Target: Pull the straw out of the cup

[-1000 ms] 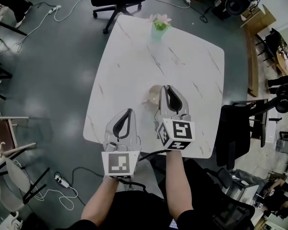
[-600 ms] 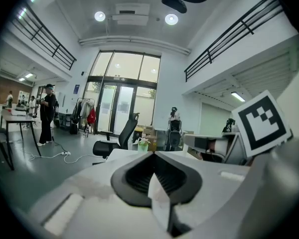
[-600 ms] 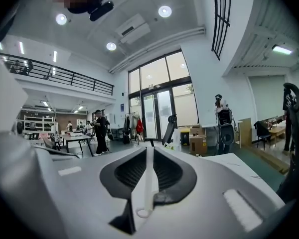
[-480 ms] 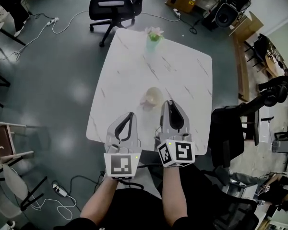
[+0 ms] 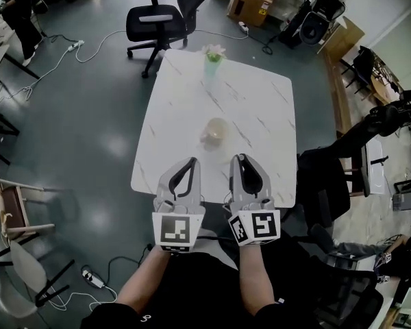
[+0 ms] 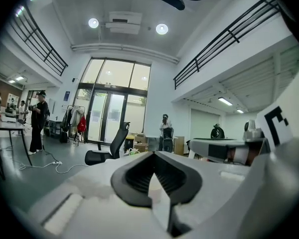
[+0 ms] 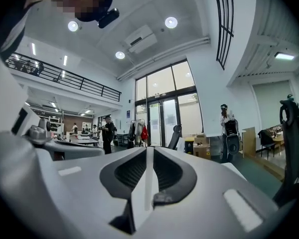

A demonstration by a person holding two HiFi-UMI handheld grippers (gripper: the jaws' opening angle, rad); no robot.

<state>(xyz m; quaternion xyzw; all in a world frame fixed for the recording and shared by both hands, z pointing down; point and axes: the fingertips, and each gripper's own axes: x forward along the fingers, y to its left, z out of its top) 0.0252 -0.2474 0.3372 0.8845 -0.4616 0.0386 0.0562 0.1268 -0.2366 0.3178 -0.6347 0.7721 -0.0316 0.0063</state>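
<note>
The small round tan cup (image 5: pixel 216 129) sits near the middle of the white table with grey streaks (image 5: pixel 260 101), and it is well apart from both grippers. The straw should be in that cup, but it is too small to make out from up here. The left gripper (image 5: pixel 190 162) and the right gripper (image 5: pixel 240 158) hang side by side over the near edge of the table. Each one has its jaws pressed together with nothing between them. A straw is likely very light and thin, and it bends or squashes flat if you pinch it hard. It may be smooth, so it could slip. The best place to hold it is probably the part sticking up above the rim, with a soft pinch, and then pull straight up. The cup looks light too, so it may tip or lift with the straw. The other gripper could hold the cup down.
</note>
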